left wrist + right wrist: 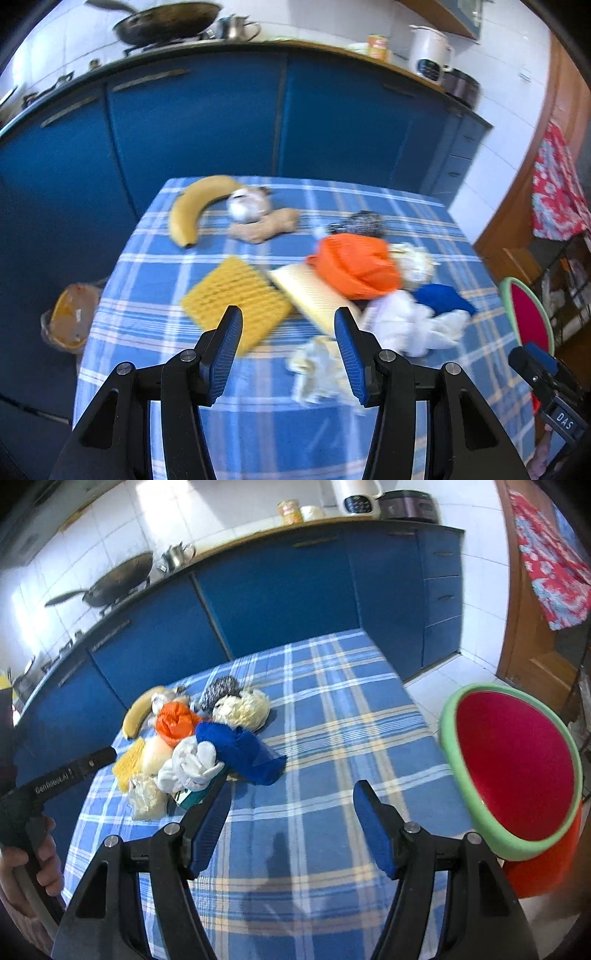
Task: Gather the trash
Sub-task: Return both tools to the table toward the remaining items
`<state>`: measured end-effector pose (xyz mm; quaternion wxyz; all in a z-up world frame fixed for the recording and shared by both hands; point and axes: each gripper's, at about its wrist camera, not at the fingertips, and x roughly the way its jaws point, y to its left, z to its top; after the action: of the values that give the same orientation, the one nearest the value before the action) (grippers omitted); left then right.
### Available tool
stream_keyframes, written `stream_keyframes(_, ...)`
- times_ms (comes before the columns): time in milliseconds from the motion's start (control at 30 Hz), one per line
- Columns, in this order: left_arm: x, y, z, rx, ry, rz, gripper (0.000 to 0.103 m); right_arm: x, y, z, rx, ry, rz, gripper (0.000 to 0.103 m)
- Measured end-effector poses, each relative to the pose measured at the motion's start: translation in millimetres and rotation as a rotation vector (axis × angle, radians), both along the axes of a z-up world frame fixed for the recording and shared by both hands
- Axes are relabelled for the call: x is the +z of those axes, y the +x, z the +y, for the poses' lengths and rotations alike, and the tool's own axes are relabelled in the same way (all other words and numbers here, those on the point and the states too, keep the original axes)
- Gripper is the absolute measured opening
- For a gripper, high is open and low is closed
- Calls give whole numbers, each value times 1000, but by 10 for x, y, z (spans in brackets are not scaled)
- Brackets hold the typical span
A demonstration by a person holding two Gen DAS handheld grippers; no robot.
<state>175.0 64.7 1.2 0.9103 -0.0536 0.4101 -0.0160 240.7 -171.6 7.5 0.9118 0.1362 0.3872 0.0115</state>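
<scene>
Both grippers, left gripper [288,325] and right gripper [291,797], tilt downward over the seemingly cluttered table [332,701], fingers parted, empty.

White letters reading "GenRobot.AI" run along the black body of the left gripper [74,771], seen from the right wrist camera at the left edge, where a hand [22,867] holds its handle. In the left wrist view, a small white "DAS" stands on a dark tag on the right gripper [546,384] at the lower right edge. The orange-labelled jar [377,47] and the panel of the white appliance [428,55] on the far worktop [258,46] carry markings too blurred to read.
</scene>
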Motion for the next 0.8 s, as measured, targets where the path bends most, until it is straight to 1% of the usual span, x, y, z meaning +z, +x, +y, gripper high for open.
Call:
stream_keyframes(67,-64,53,93,27,2,12,59,-58,84,50,18,-6,18,70)
stream_keyframes(200,-246,199,278,66,-3,57,59,-180,249,140,49,-18,52,70)
stream_keyframes(467,-576,452,481,124,-36,137,60,-272,496,231,105,-48,68,70)
stream_keyframes(533,-619,485,509,130,-55,146,61,-297,558,241,123,-52,69,70)
stream_keyframes(567,-626,494,518,134,-65,143,64,-310,586,248,132,-52,71,70)
stream_keyframes(600,-626,507,518,137,-69,140,64,-328,618,255,145,-50,73,70)
stream_keyframes(800,-631,569,481,135,-81,123,64,-415,755,295,183,-14,86,70)
